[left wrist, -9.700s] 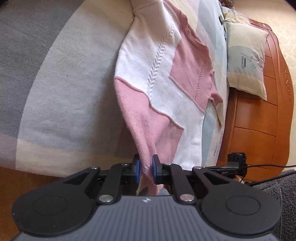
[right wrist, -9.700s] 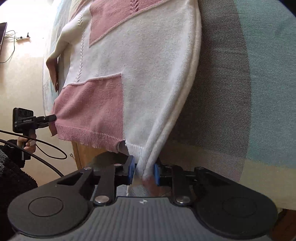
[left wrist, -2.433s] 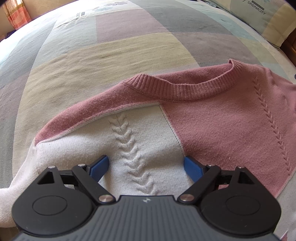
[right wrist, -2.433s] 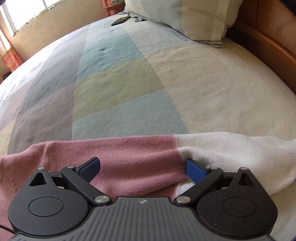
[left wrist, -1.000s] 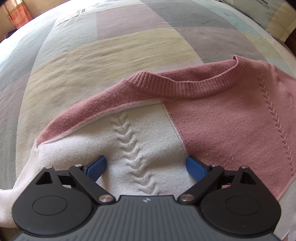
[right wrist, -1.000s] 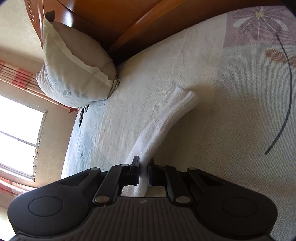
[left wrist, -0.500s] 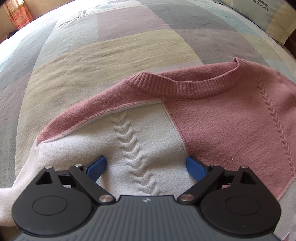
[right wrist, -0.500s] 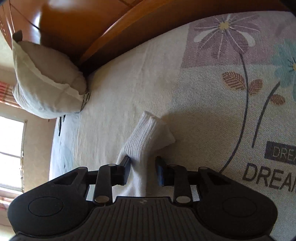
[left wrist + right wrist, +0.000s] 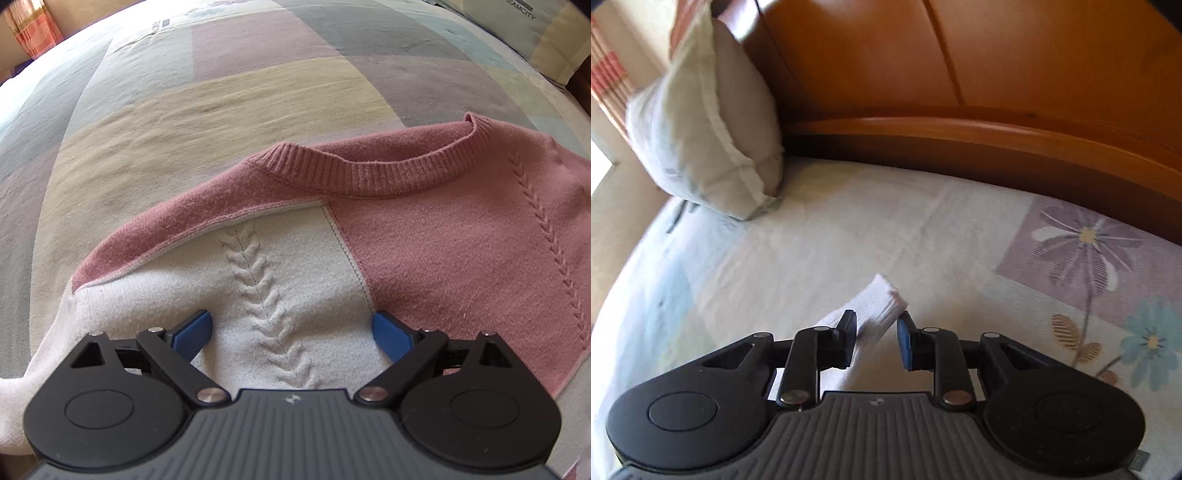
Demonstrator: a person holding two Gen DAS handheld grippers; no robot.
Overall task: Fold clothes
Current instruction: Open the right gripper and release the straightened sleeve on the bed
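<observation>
A pink and white knitted sweater [image 9: 443, 240] lies flat on the bed, its ribbed collar [image 9: 369, 170] facing away from me. My left gripper [image 9: 291, 319] hangs just above the white chest panel, open wide, with the braided cable stitch between its blue pads. In the right wrist view, the sweater's white sleeve cuff [image 9: 882, 295] rests on the bedspread and pokes out between the fingers of my right gripper [image 9: 877, 321]. Those jaws are closing; the cuff leans against the left finger, and a gap shows beside the right pad.
A patchwork bedspread [image 9: 221, 92] covers the bed. A pale pillow [image 9: 701, 129] leans against the wooden headboard [image 9: 960, 74] at the far left. Flower prints [image 9: 1086, 236] mark the sheet to the right. Another pillow [image 9: 535, 29] sits at the top right.
My right gripper let go of its pinch on the white sleeve, its jaws parted, and it lifted and swung towards the headboard. The left gripper and the sweater's body stayed still.
</observation>
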